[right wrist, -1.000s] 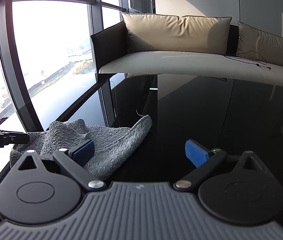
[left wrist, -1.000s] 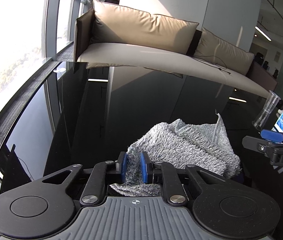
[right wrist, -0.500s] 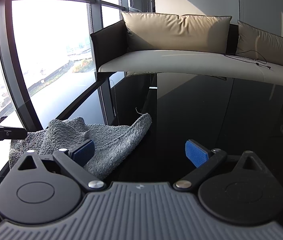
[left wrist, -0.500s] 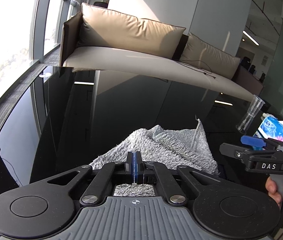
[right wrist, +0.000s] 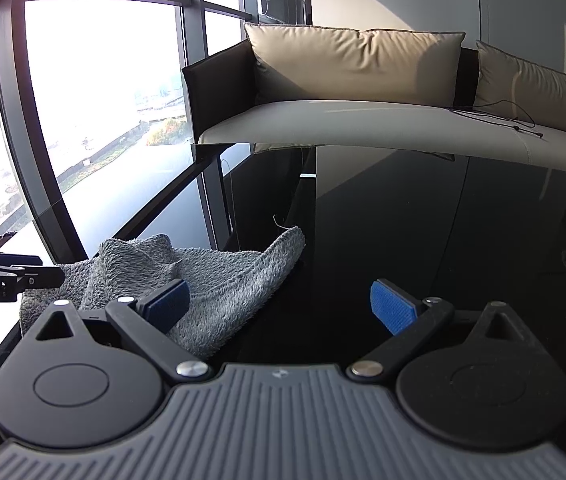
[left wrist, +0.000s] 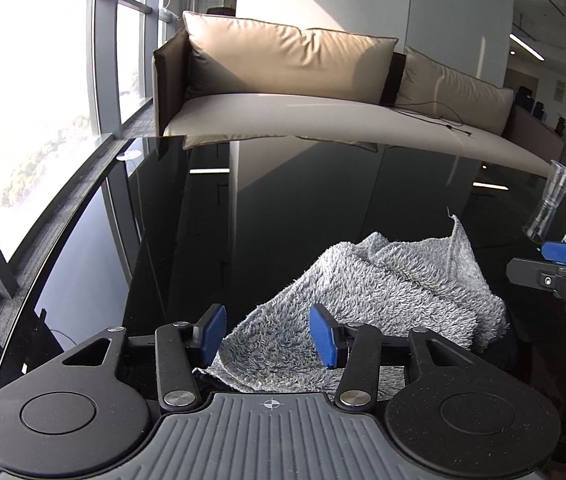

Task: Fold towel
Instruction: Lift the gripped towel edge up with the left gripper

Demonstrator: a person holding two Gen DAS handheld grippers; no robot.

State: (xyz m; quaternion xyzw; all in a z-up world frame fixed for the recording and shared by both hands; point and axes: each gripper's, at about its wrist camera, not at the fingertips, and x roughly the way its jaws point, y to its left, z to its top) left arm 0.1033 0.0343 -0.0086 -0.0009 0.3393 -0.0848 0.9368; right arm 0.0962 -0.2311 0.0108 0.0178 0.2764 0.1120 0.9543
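Released since half a second ago: towel [left wrist: 367,304], grey, rumpled in a loose heap near the desk's [left wrist: 283,216] left edge. Left gripper [left wrist: 268,334] now wide, straddling its near hem; right gripper [right wrist: 279,306] wide, empty. Step: regrasping; next needs a corner. Plastic cup [left wrist: 549,204], contents indiscernible.

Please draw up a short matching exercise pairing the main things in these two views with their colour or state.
Things:
1. fluffy grey towel
2. left tool
3. clear plastic cup
4. glossy black table

States:
A. open, blue pads either side of a towel edge
B. crumpled in a heap
C. dark and mirror-like
D. transparent, standing at the far right

Pairs: 1-B, 2-A, 3-D, 4-C
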